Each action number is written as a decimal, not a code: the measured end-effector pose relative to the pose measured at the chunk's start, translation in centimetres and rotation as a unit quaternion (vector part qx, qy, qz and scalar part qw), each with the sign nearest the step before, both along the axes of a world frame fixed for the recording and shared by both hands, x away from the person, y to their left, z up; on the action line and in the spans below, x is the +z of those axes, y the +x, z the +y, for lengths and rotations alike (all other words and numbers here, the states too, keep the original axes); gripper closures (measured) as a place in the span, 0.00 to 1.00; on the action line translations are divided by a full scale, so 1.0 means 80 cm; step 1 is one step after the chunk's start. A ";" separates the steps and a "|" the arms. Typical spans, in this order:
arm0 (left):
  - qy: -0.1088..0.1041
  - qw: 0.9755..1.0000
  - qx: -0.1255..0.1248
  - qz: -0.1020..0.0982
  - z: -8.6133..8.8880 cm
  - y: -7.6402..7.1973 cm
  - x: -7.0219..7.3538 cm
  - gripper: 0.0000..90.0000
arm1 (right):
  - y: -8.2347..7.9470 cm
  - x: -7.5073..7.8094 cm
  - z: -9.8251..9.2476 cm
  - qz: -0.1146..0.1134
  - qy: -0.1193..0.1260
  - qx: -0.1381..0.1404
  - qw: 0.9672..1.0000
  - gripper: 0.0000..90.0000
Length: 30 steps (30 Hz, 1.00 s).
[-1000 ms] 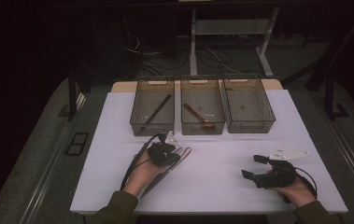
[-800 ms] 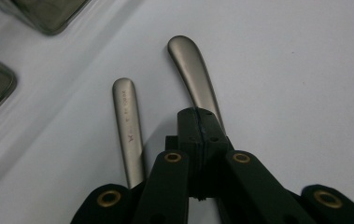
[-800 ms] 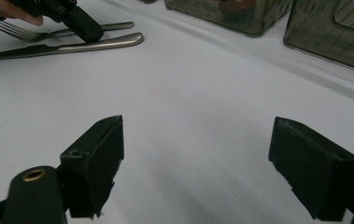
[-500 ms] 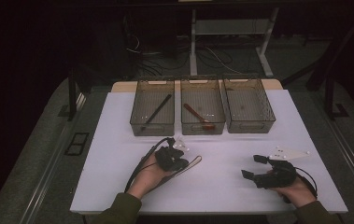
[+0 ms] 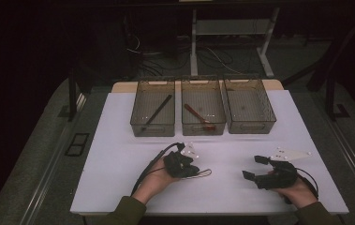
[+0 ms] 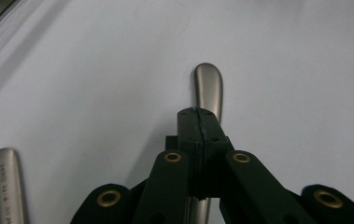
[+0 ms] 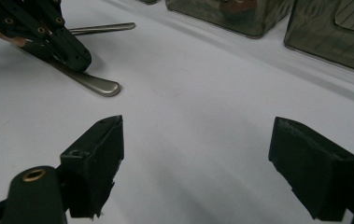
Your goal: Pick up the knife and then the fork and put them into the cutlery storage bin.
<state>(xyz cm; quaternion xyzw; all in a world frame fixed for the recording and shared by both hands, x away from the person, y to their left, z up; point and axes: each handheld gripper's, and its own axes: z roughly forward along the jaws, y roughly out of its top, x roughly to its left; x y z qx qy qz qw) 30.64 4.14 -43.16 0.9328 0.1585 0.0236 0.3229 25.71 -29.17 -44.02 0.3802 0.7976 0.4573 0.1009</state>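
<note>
**Gripping a metal utensil handle on the desk**

Lying low on the white desk [image 5: 119,140], the metal utensil handle [image 6: 208,86] sits clamped in the left tongs [image 6: 197,122], its rounded end poking out past the jaws. A second metal handle [image 6: 7,184] lies just beside it. The right tongs [image 7: 198,163] rest apart and empty, well off to the side. Three bins [image 5: 203,108] stand behind; the judged step is pick-up, so next comes a lift and carry toward a bin.
</note>
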 end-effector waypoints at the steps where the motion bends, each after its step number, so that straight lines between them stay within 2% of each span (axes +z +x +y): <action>1: -0.008 1.000 0.009 0.004 0.001 -0.002 0.001 0.97 | 0.000 0.000 0.000 0.000 0.000 0.000 1.000 0.20; 4: -0.032 0.999 0.015 -0.006 0.008 -0.007 0.007 0.88 | 0.000 0.000 0.000 0.000 0.001 0.000 1.000 0.20; 7: -0.043 0.999 0.000 -0.021 0.021 -0.013 0.014 0.82 | 0.000 0.001 -0.001 -0.001 0.002 -0.001 1.000 0.20; 9: -0.052 0.998 -0.003 -0.023 0.031 -0.018 0.015 0.77 | 0.000 0.001 -0.001 0.000 0.002 -0.001 1.000 0.20; 12: -0.055 0.998 -0.006 -0.025 0.046 -0.026 0.013 0.73 | 0.000 0.001 -0.001 -0.001 0.002 0.000 1.000 0.20; 15: -0.044 0.999 -0.007 -0.028 0.053 -0.030 0.006 0.69 | 0.000 0.001 -0.001 0.000 0.003 0.000 1.000 0.20; 17: -0.039 0.999 -0.004 -0.023 0.053 -0.030 0.000 0.69 | 0.000 0.001 -0.001 0.000 0.002 0.000 1.000 0.20; 19: -0.022 0.999 -0.004 -0.035 0.050 -0.028 -0.002 0.71 | 0.000 0.001 -0.001 0.000 0.002 0.000 1.000 0.20; 20: -0.020 0.999 -0.003 -0.037 0.050 -0.028 -0.004 0.72 | 0.000 0.001 -0.001 0.000 0.002 0.000 1.000 0.20; 24: -0.008 0.999 -0.008 -0.036 0.049 -0.025 -0.008 0.76 | 0.000 0.001 -0.001 0.000 0.002 0.000 1.000 0.20; 27: -0.008 0.999 -0.012 -0.033 0.048 -0.025 -0.012 0.78 | 0.000 0.001 -0.001 0.000 0.002 0.001 1.000 0.20; 30: -0.018 0.999 -0.016 -0.028 0.050 -0.024 -0.014 0.82 | 0.000 0.001 -0.001 0.000 0.002 0.001 1.000 0.20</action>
